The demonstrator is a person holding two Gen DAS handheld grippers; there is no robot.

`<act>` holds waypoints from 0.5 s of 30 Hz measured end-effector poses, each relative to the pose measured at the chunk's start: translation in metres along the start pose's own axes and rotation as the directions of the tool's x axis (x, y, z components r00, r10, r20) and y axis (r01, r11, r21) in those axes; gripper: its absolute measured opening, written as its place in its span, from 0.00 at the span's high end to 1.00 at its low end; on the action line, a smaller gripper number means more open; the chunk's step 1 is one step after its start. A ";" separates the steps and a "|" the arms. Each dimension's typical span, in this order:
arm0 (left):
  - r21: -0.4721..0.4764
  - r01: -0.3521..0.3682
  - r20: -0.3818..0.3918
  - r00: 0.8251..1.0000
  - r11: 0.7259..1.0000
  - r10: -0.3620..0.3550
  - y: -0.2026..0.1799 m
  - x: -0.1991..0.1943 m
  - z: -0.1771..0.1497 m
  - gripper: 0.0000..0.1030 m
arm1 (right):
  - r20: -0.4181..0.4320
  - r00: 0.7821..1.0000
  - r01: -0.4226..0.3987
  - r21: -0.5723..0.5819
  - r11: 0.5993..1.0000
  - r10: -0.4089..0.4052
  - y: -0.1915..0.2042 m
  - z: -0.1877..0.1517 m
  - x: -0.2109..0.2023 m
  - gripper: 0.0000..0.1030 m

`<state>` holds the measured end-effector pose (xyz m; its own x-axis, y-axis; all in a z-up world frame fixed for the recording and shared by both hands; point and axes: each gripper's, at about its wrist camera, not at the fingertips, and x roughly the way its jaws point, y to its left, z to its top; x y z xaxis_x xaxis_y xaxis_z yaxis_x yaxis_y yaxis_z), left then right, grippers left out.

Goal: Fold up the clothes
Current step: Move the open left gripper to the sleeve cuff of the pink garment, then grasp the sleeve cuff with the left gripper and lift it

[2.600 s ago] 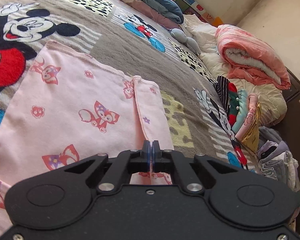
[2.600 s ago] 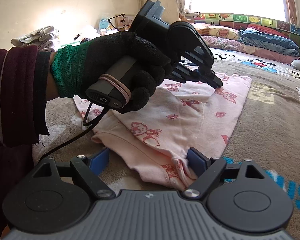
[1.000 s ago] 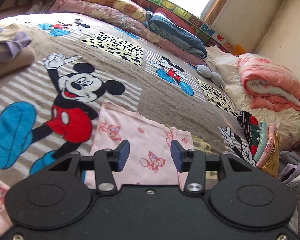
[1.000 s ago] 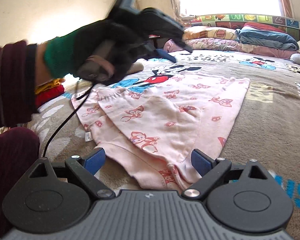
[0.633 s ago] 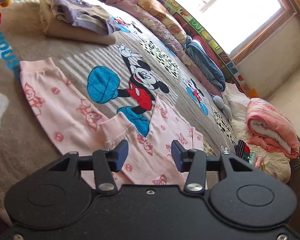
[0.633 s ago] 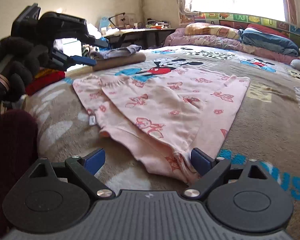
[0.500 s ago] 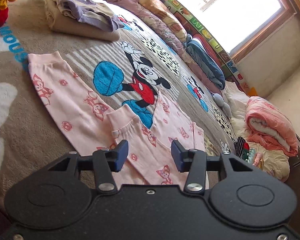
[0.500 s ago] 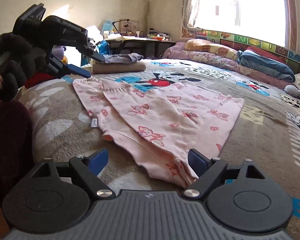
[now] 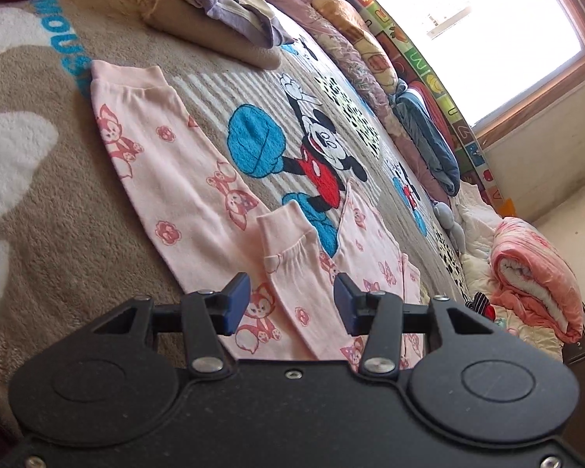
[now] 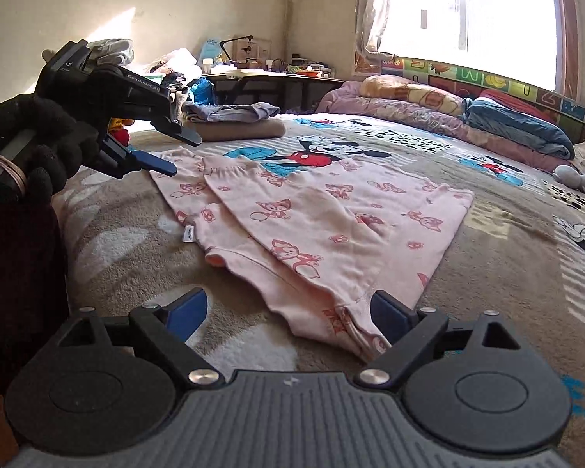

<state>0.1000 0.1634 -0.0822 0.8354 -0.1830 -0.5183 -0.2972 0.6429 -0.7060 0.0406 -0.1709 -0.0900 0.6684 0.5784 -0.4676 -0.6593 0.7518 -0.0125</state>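
In the left wrist view, the left gripper (image 9: 291, 299) now has its jaws apart and holds nothing. A few seconds ago the jaws were together over the pink cloth, so the hem is released. The camera has also swung toward the near-left side of the bed. The pink pyjama trousers (image 9: 199, 195) lie flat on the Mickey Mouse blanket (image 9: 58, 210); one leg stretches to the far left, and the other leg's cuff (image 9: 288, 230) lies folded back just in front of the gripper. In my judgement, one fold is laid down and the long leg comes next. On the blanket the blue letters "MOUS" can be read.

In the right wrist view, the right gripper (image 10: 288, 310) is also wide apart and empty, near the waistband end of the trousers (image 10: 323, 226). The gloved left hand (image 10: 31, 144) has moved from above the garment to the far left, over the cuffs. Its gripper body shows white writing, "CenRobot.AI" as far as I can read. A small white care label (image 10: 188, 233) sticks out at the trousers' left edge, its text too small. A folded stack of clothes (image 10: 234, 121) lies far behind.
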 end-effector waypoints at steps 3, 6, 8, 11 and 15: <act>0.001 -0.014 0.013 1.000 1.000 0.014 -0.001 0.007 0.002 0.57 | 0.002 1.000 -0.008 0.007 1.000 0.008 -0.002 0.000 0.002 0.12; 0.015 -0.036 0.015 0.999 0.999 0.035 -0.003 0.013 0.002 0.59 | 0.005 1.000 -0.016 0.025 1.000 0.016 -0.007 0.000 0.003 0.12; 0.019 -0.045 0.008 0.999 0.999 0.045 -0.003 0.018 0.001 0.64 | 0.008 1.000 -0.022 0.038 0.999 0.022 -0.011 0.000 0.004 0.12; 0.029 -0.057 0.003 0.998 0.998 0.057 -0.004 0.024 -0.001 0.67 | 0.009 0.999 -0.037 0.049 0.998 0.037 -0.014 0.001 0.006 0.12; 0.044 -0.069 -0.003 0.998 0.997 0.069 -0.007 0.031 -0.002 0.80 | 0.010 0.999 -0.052 0.059 0.997 0.052 -0.017 0.003 0.008 0.12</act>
<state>0.1267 0.1519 -0.0943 0.8113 -0.1403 -0.5676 -0.3335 0.6864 -0.6462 0.0576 -0.1780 -0.0910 0.6368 0.6194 -0.4591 -0.6716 0.7381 0.0643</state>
